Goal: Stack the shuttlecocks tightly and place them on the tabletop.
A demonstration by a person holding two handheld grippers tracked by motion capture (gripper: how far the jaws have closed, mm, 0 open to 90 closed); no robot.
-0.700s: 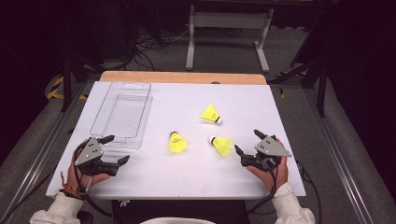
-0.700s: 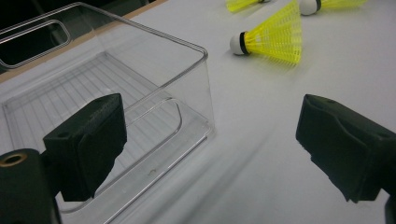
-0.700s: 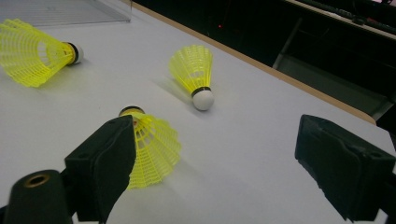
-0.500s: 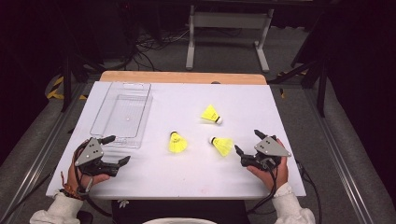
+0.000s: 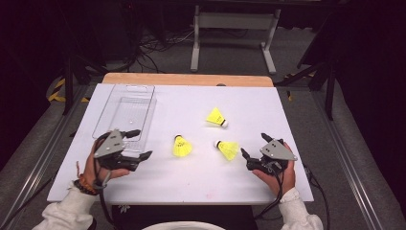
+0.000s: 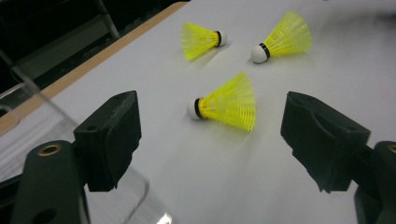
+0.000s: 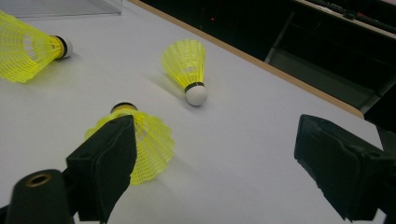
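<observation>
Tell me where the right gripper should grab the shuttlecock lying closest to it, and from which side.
Probably grip the nearest shuttlecock across its yellow skirt near the black band, coming from above. It lies on its side, white cork toward the left gripper, so the cone's flanks are free. The right gripper is open beside it.

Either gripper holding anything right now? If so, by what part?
Nothing held. Left gripper and right gripper are both open, apart from the three shuttlecocks on the table.
</observation>
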